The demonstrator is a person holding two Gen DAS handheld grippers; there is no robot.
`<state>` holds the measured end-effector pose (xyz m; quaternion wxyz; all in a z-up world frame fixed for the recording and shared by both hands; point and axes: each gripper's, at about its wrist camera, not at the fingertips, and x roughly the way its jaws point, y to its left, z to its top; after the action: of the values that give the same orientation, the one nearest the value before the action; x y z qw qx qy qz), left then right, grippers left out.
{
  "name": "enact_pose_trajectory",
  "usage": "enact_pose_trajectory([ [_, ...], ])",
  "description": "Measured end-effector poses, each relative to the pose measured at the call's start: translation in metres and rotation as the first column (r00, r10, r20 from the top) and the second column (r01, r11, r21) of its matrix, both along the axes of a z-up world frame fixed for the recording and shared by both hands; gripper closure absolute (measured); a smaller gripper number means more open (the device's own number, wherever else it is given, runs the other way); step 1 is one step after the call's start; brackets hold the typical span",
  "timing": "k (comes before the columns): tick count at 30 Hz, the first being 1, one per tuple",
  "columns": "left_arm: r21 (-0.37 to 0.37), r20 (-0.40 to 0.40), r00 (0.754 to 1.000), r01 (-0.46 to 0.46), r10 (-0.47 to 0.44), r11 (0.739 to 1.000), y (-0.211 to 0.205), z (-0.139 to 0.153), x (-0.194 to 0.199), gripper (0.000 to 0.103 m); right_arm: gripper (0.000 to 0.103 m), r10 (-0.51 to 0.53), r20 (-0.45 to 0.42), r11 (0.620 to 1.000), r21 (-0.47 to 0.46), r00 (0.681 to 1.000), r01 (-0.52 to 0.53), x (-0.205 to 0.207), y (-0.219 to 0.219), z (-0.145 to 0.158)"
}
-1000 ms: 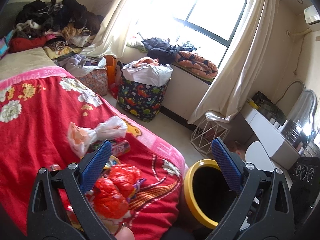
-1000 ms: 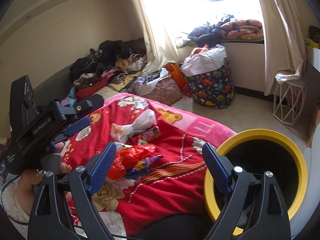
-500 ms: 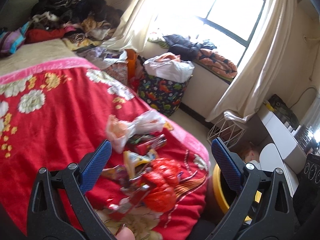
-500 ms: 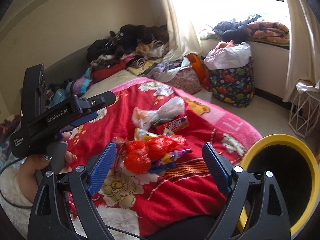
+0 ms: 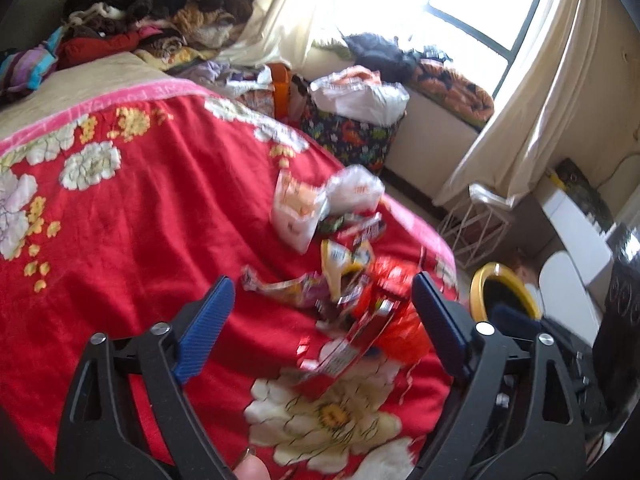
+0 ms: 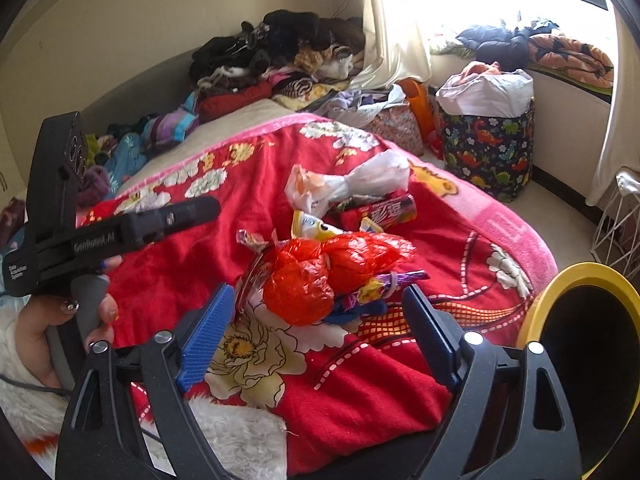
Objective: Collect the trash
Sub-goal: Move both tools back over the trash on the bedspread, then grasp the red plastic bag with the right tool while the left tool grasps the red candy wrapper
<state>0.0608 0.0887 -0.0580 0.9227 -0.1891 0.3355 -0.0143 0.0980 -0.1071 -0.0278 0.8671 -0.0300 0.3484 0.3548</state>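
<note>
A heap of trash lies on the red flowered blanket (image 6: pixel 168 280): a crumpled red plastic bag (image 6: pixel 320 272), a white plastic bag (image 6: pixel 352 184), a yellow pouch (image 6: pixel 312 226), a red snack tube (image 6: pixel 384 210) and several wrappers. The red bag (image 5: pixel 400 304) and white bag (image 5: pixel 320 204) also show in the left wrist view. My right gripper (image 6: pixel 316 328) is open and empty just before the red bag. My left gripper (image 5: pixel 320 320) is open and empty over the wrappers. A black bin with a yellow rim (image 6: pixel 560 292) stands at the bed's right; it also shows in the left wrist view (image 5: pixel 480 284).
Piled clothes (image 6: pixel 280 52) lie at the head of the bed. A dinosaur-print basket (image 6: pixel 492 152) full of laundry stands by the window. A white wire stool (image 5: pixel 476 224) stands on the floor. The left gripper's body (image 6: pixel 100 236) crosses the right view.
Both grippers have swung left, away from the bin and toward the trash heap on the bed. Both stay open.
</note>
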Motion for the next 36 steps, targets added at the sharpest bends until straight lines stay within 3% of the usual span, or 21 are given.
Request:
enact_pose_trajectory([
  [6,-0.019,-0.085,0.994,0.072,-0.073,0.997,0.001,-0.025,-0.004,0.038,0.032,0.022,-0.034,1.0,-0.019,0.999,-0.022,0.008,0.011,-0.014],
  [13,-0.044,-0.134,0.978,0.154,-0.159,0.987,-0.006,-0.044,-0.002,0.042,0.044,0.051,-0.095,0.998,-0.02,0.994,-0.053,0.018,0.021,-0.026],
  [19,-0.044,-0.17,0.968,0.181,-0.186,0.982,-0.013,-0.059,0.003,0.051,0.077,0.084,-0.145,0.996,0.0,0.986,-0.085,0.026,0.027,-0.031],
  [22,-0.039,-0.176,0.965,0.19,-0.194,0.981,-0.017,-0.062,0.005,0.054,0.083,0.09,-0.151,0.996,0.017,0.984,-0.089,0.026,0.025,-0.03],
  [36,-0.034,-0.16,0.969,0.187,-0.19,0.982,-0.025,-0.058,0.007,0.087,0.088,0.046,-0.107,0.997,0.067,0.993,-0.039,0.023,0.004,-0.013],
])
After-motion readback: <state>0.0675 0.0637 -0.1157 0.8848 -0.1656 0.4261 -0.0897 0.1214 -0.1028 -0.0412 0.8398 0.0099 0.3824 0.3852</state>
